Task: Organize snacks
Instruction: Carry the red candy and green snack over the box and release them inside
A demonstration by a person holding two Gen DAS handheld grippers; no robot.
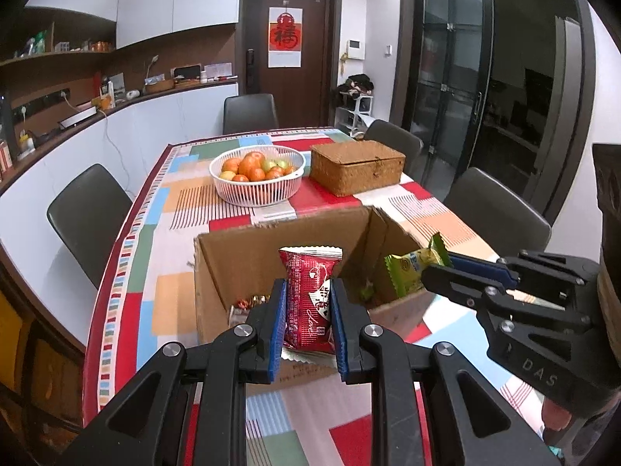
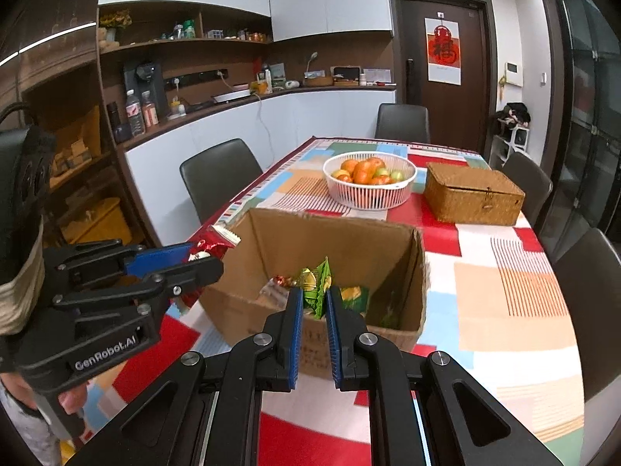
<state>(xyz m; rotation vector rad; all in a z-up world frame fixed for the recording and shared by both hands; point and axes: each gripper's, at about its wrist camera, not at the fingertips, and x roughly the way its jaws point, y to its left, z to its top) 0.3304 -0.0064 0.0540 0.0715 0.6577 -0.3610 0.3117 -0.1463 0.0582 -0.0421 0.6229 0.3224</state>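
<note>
Snacks held over the cardboard box [image 1: 240, 264] at the bench's near edge: red packet [image 1: 310, 303] pinched in left claw [image 1: 308, 310], green packet [image 2: 316, 291] in right claw [image 2: 313, 306]; release into box judged next.

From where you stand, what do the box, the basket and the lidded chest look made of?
Box: plain brown corrugated cardboard, matte, with torn edges. Basket: probably white plastic, moulded in thin slats. Chest: woven straw or rattan by its tan weave, with a small clasp in front.

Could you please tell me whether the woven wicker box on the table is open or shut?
Shut. The wicker box has its lid lying flat on the rim, with the front clasp hanging down.
</note>
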